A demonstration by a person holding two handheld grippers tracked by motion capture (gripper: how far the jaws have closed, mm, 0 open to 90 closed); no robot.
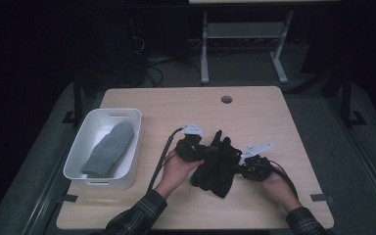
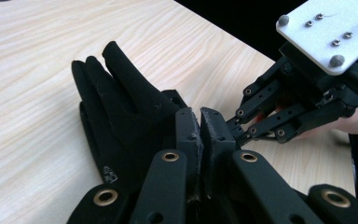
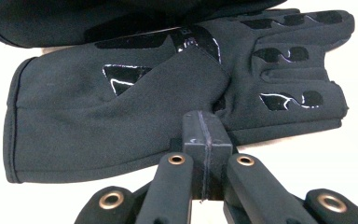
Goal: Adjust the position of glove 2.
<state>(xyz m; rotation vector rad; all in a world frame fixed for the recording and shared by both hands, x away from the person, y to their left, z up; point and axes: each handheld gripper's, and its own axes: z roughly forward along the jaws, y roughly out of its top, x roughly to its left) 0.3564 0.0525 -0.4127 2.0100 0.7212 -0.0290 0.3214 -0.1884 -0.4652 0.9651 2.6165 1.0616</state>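
At table centre, both grippers, left gripper [image 1: 203, 152] and right gripper [image 1: 242, 164], sit pinched together against the black gloves [image 1: 218, 164]; whether either truly holds fabric I cannot tell, so a lift may drop one.
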